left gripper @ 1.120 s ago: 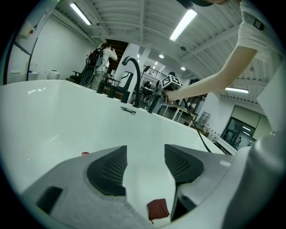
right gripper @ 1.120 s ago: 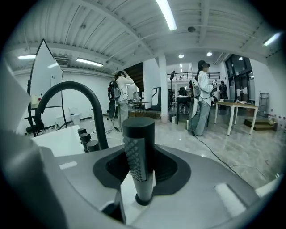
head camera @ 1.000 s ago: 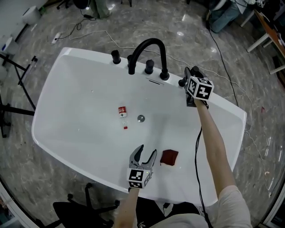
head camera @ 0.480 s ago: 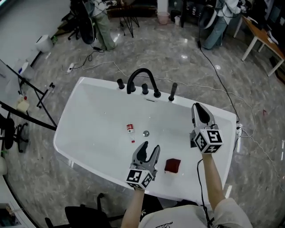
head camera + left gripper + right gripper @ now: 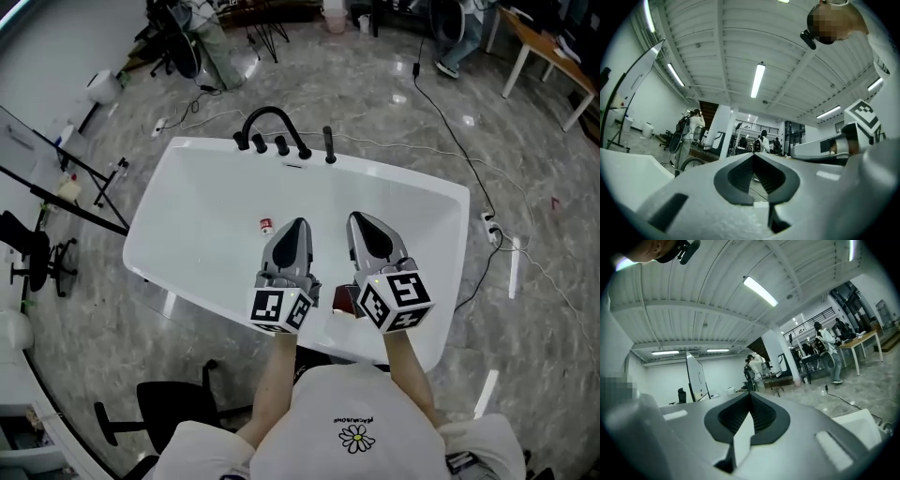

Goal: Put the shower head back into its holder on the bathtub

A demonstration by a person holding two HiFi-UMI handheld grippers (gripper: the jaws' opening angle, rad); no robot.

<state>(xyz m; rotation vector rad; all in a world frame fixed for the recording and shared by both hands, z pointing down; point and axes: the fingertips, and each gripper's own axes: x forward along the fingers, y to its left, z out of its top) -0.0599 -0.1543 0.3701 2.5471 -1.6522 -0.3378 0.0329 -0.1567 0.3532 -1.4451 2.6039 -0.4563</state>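
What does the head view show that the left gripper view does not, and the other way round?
Only the head view: the black faucet, the shower head upright on the bathtub rim, a small bottle in the tub. Only the left gripper view: ceiling lights and distant people. Both: the left gripper, jaws shut and empty, with the right gripper beside it.

Bathtub (image 5: 187, 234): white, glossy, smooth. Tap (image 5: 272, 127) and shower head (image 5: 329, 145): black, matt finish. Floor (image 5: 525, 187): grey veined stone look, polished, mirrors the lamps. Left gripper (image 5: 296, 225), right gripper (image 5: 361, 217): grey matt plastic; pads (image 5: 740, 177) dark, ribbed.
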